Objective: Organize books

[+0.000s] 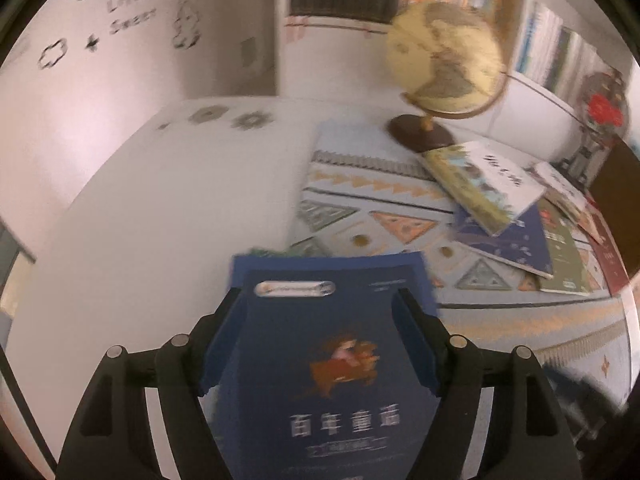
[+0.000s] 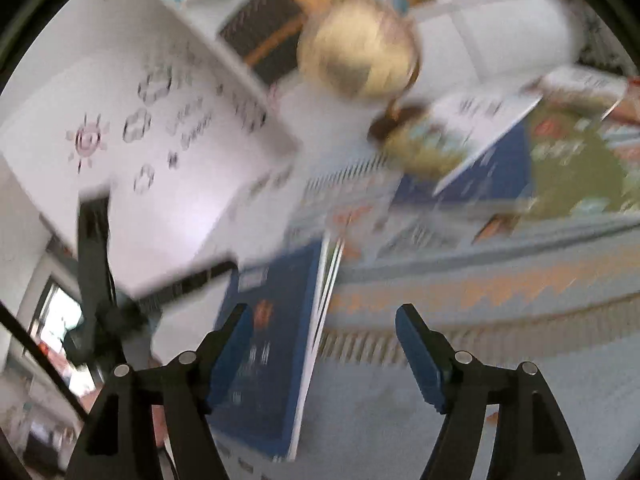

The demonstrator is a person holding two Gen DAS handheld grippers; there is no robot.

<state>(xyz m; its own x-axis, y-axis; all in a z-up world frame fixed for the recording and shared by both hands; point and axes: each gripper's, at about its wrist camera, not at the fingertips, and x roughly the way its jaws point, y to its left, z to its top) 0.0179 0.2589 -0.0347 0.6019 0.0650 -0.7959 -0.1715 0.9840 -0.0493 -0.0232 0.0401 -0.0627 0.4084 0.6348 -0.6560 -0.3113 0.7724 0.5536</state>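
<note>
- The dark blue book (image 1: 320, 360) lies flat near the front edge of the white worktop (image 1: 160, 220), beside the patterned cloth (image 1: 360, 200); probably it starts a neat pile.
- The left gripper (image 1: 320, 336) is above it, fingers apart and not pressing it.
- The right gripper (image 2: 324, 344) has fingers apart with nothing between them.
- More loose books (image 1: 500, 216) overlap by the globe (image 1: 448, 60); I judge they are still to sort.

Motion blur smears the right wrist view, so the globe (image 2: 358, 50) and books beyond the right claw (image 2: 324, 332) are shapeless. The navy book (image 1: 332, 360) under the left claw (image 1: 320, 320) is cut off by the bottom edge, and perhaps hides something green beyond it.
</note>
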